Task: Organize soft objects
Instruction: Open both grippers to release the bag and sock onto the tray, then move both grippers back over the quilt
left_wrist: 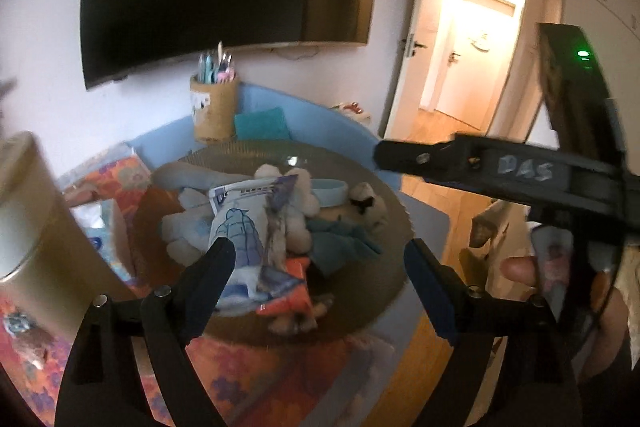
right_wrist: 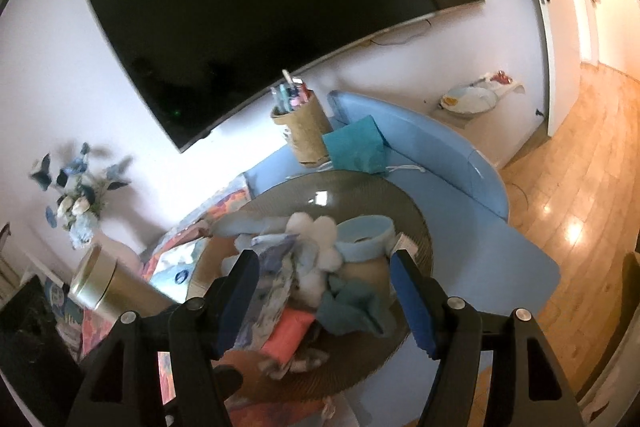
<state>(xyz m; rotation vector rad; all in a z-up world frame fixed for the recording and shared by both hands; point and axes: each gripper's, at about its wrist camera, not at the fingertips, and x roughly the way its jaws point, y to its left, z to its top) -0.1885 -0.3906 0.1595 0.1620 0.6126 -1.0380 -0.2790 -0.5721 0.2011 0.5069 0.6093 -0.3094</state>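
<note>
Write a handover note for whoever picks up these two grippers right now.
Left gripper: open, empty, hovering over the near edge of the pile.
Right gripper: open, empty, also above the pile.
Soft things sit heaped on the round woven tray: white plush flower, light blue band, teal cloth, coral pouch, blue printed pouch.
Done: nothing visibly sorted; the heap is still mixed.
Left: pick items one by one and sort them. The teal cloth looks easiest for the right gripper.
</note>
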